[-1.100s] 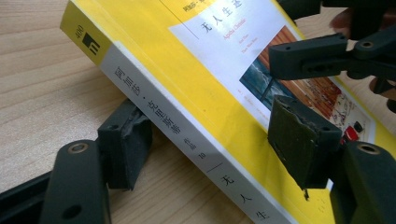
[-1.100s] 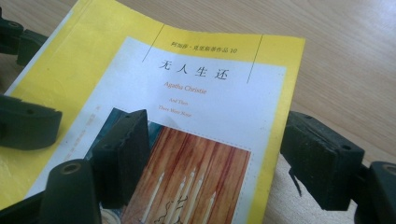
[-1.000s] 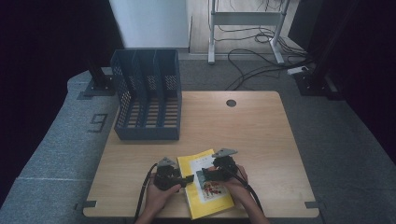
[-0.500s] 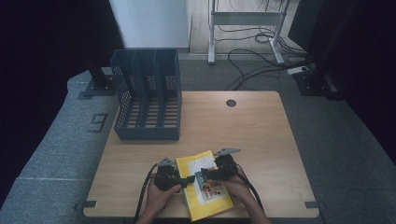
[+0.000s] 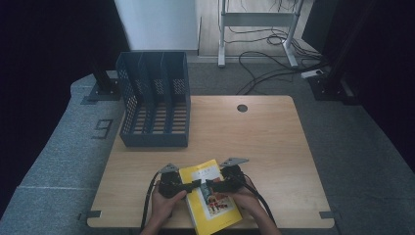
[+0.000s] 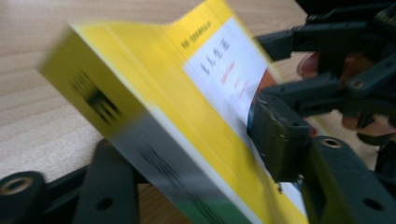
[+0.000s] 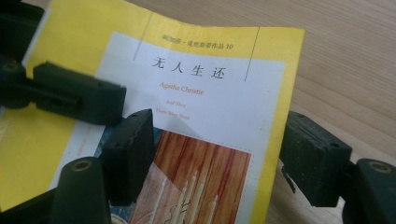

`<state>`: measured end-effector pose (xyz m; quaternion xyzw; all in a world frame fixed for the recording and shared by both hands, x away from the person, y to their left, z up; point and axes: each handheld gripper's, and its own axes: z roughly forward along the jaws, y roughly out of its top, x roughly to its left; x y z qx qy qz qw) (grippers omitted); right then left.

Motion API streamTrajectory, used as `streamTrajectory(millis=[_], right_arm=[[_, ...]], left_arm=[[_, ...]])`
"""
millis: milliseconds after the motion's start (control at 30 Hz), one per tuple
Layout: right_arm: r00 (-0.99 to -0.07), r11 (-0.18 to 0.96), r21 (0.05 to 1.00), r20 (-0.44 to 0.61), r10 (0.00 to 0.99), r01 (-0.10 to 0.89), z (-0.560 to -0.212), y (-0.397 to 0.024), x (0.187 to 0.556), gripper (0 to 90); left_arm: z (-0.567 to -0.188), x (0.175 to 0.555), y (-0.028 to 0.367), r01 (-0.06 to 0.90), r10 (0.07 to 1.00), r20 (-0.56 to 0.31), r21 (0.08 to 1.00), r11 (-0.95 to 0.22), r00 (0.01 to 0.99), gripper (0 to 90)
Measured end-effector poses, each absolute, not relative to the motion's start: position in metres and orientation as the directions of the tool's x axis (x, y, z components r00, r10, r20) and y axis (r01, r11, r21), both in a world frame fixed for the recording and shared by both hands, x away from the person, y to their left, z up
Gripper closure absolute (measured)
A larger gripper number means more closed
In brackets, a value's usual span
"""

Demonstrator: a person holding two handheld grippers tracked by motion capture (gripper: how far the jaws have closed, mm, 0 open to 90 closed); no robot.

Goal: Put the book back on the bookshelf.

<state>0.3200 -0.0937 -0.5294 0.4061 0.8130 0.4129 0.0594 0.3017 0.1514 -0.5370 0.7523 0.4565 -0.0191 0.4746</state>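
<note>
left gripper view: yellow book [image 6: 154,102] at the table's [image 5: 274,142] near edge, spine side lifted. left gripper [image 5: 188,186] jaws, just closing, bracket its thickness for lifting; contact unclear. right gripper [image 7: 215,158] open astride the cover's edge, steadying.

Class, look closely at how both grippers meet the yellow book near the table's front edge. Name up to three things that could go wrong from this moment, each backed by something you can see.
1. The left gripper, whose jaws have just been closing, takes the yellow book at its spine edge; a shallow bite could slip.
2. The right gripper straddles the cover without pressing it, so the cover may bend or crease.
3. The book lies near the table front edge and might slide off.
</note>
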Motion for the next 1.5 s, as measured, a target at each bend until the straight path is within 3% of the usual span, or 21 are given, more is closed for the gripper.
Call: streamTrajectory(millis=[267,433,800,1500], right_arm=[[-0.673,0.316,0.741,0.239,0.700,0.592,-0.526,-0.095,0.317,24.7],[-0.682,0.301,0.759,0.245,0.689,0.578,-0.521,-0.097,0.315,23.7],[-0.688,0.276,0.757,0.295,0.663,0.592,-0.520,-0.096,0.314,25.0],[-0.706,0.254,0.792,0.287,0.648,0.555,-0.510,-0.100,0.310,22.9]], left_arm=[[-0.528,0.300,0.156,0.681,0.636,-0.469,0.721,-0.125,0.613,56.6],[-0.516,0.296,0.160,0.655,0.644,-0.443,0.745,-0.123,0.624,57.8],[-0.516,0.297,0.158,0.671,0.616,-0.474,0.731,-0.124,0.630,58.3],[-0.506,0.296,0.163,0.654,0.562,-0.498,0.750,-0.104,0.660,65.5]])
